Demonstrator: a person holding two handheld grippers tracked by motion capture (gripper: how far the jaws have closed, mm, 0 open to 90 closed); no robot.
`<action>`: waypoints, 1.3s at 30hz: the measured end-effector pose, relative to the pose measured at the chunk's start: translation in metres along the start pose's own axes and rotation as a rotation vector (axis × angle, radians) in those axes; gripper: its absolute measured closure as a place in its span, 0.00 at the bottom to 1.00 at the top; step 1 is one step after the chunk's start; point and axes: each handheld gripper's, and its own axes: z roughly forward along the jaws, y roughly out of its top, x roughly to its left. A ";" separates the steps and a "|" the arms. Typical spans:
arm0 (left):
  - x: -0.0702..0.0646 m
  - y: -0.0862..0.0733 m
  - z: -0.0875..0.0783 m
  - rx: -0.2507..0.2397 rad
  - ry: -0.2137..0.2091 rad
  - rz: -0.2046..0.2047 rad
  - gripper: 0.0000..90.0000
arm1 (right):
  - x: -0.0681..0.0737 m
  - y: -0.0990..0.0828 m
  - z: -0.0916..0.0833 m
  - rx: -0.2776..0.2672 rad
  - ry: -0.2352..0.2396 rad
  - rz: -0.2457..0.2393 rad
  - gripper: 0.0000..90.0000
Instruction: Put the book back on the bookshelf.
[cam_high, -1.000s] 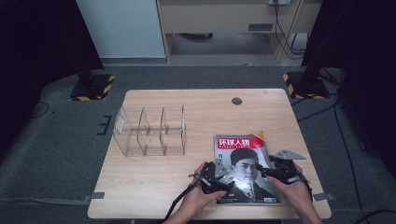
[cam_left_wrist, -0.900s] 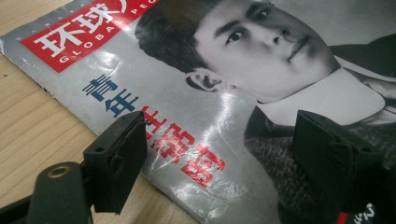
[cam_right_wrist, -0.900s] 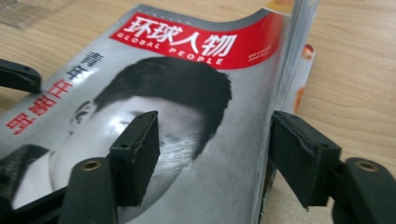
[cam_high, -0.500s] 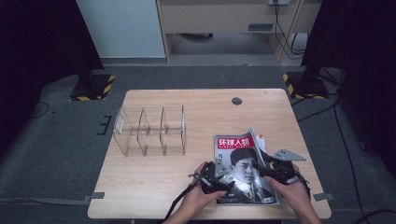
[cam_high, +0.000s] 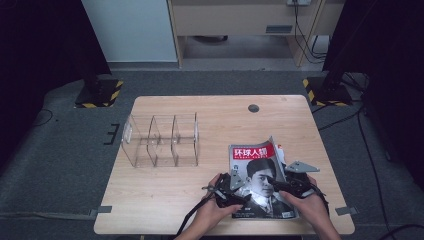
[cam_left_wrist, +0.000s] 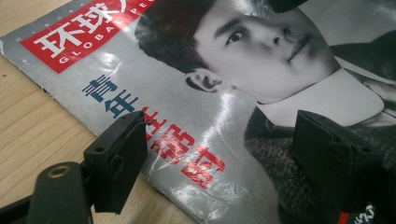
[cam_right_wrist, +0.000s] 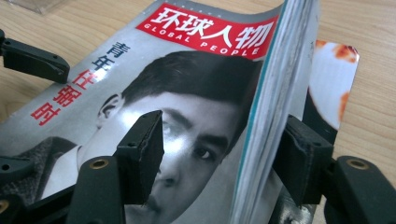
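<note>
Leftmost on the table (cam_high: 165, 200), a clear divided organizer (cam_high: 160, 140) stands well apart from my work, toward the left edge and about midway between the far and near edges. Next along, my left gripper (cam_left_wrist: 215, 154) rests over the magazine (cam_high: 260, 180) at its near-left corner, jaws spread wide, one pad (cam_left_wrist: 119, 158) at the cover's spine edge and the other (cam_left_wrist: 336, 158) over the printed collar; I cannot tell whether either pad touches the paper, and nothing is pinched between them. The magazine (red masthead, a black-and-white portrait on the cover) lies flat near the table's near-right corner, close to the near edge. Its right-hand page edges curl upward, away from the sheet beneath. Farthest right, my right gripper (cam_right_wrist: 219, 154) straddles that raised stack of pages, one jaw over the cover, the other behind the lifted edge. Its jaws have just been opening, and a gap shows between the cover-side pad (cam_right_wrist: 142, 149) and the paper, so the pages stand between them unclamped.
</note>
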 end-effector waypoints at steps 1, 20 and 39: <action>0.000 0.000 0.000 0.000 0.000 0.000 0.19 | 0.000 0.000 0.000 0.006 -0.002 0.007 0.40; 0.000 0.000 0.000 0.000 0.000 0.000 0.19 | -0.002 -0.004 0.003 0.074 0.041 -0.030 0.59; 0.000 0.000 0.000 0.001 0.004 -0.003 0.19 | -0.005 0.000 0.001 0.068 0.027 0.013 0.84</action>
